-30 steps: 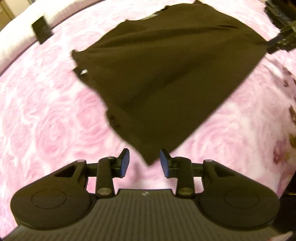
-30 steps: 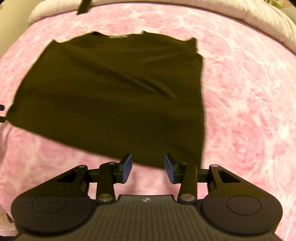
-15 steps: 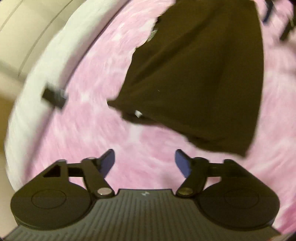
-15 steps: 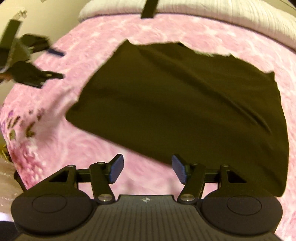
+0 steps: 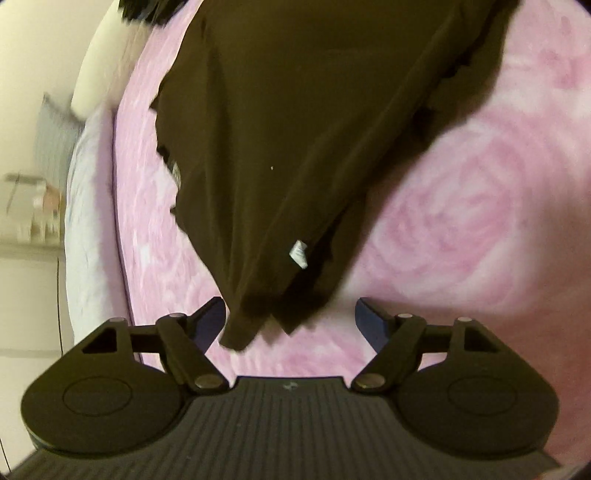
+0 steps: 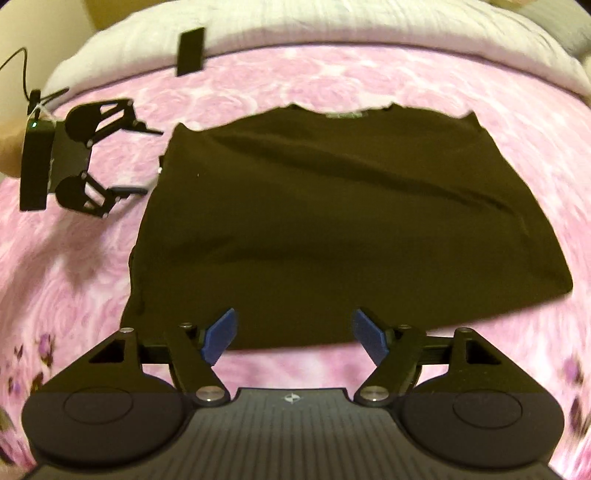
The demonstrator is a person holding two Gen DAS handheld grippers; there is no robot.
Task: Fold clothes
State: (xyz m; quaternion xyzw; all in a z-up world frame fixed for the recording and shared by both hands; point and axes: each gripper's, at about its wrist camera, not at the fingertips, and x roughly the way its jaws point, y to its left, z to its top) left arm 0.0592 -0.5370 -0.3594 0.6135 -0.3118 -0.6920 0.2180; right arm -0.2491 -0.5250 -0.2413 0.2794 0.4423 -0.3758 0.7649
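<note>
Right now you have both grippers spread wide with nothing between their blue pads. Your left gripper (image 5: 290, 321) sits at the left side of the dark shirt (image 5: 306, 129), and a pointed corner of the cloth reaches down between its fingers (image 5: 210, 321) without being pinched. A small white tag (image 5: 298, 254) shows on the fabric just beyond that corner. From your right wrist view, your right gripper (image 6: 293, 334) sits at the near hem, its pads (image 6: 221, 334) lying over the edge of the shirt (image 6: 332, 221) but wide apart.

The shirt lies spread flat on the pink rose-patterned bedspread (image 6: 295, 77), neckline at the far side, hem near you, with a few long creases running across it. You can see your left gripper (image 6: 142, 160) at the far left of that same view, its fingers parted and pointing at the shirt's left edge. A small black rectangle (image 6: 190, 51) rests at the far edge of the bedspread, against the white bedding (image 6: 332, 26) beyond it.
</note>
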